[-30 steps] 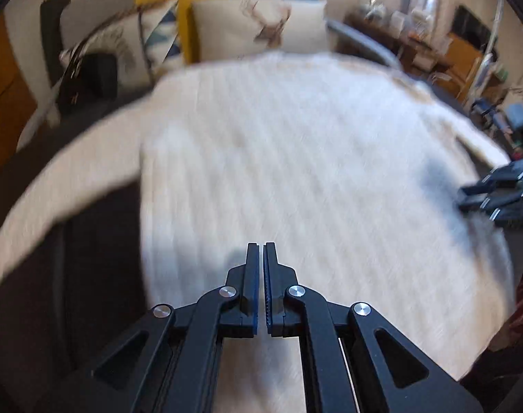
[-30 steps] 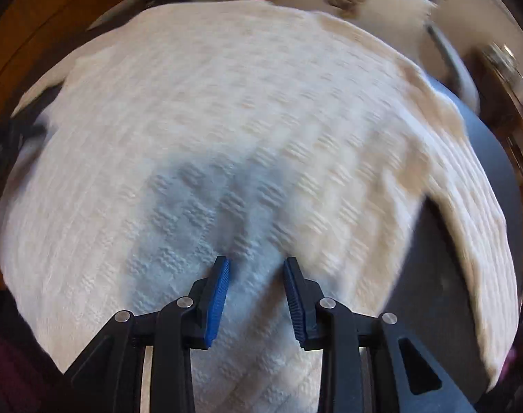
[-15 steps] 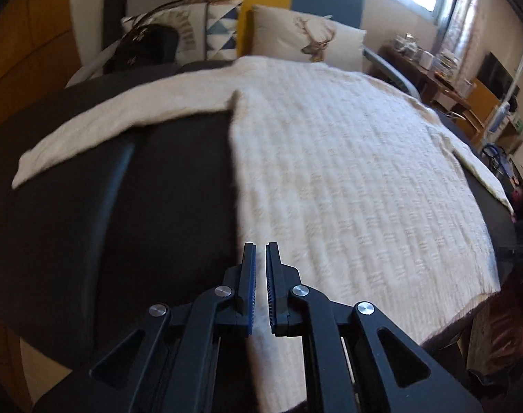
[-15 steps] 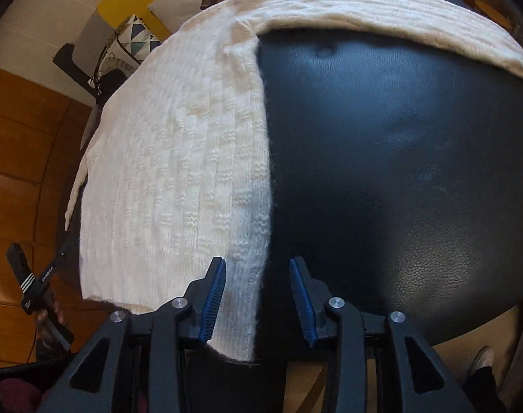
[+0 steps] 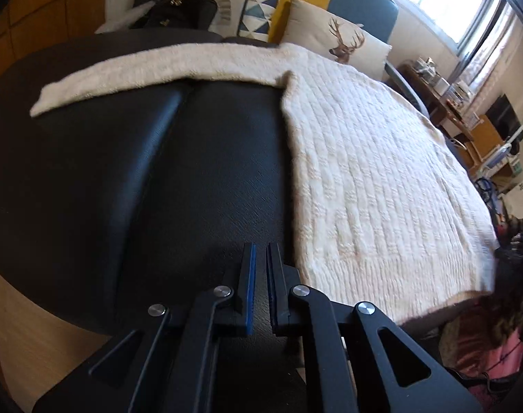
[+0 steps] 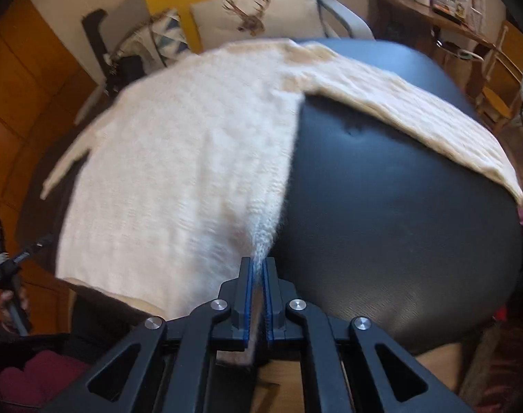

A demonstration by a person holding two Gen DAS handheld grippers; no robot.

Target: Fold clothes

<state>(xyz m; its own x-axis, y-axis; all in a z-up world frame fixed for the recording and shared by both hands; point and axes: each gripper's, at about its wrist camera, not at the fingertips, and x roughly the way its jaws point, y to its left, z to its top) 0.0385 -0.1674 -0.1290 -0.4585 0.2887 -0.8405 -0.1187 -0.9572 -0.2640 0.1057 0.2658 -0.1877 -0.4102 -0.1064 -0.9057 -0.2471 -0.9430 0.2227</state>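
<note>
Cream knit sweater (image 5: 371, 179) lay spread flat on black padded table (image 5: 179, 186), sleeves stretched out sideways. Right gripper (image 6: 258, 268): jaws just closed, clamped on sweater's near hem corner at table edge. Left gripper (image 5: 260, 251): jaws clenched, nothing between, over bare table just beside sweater's hem.

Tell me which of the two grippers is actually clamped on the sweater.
The right gripper: the white sweater is pinched at its edge between its pads. The left gripper is shut on nothing, over the black table.
</note>
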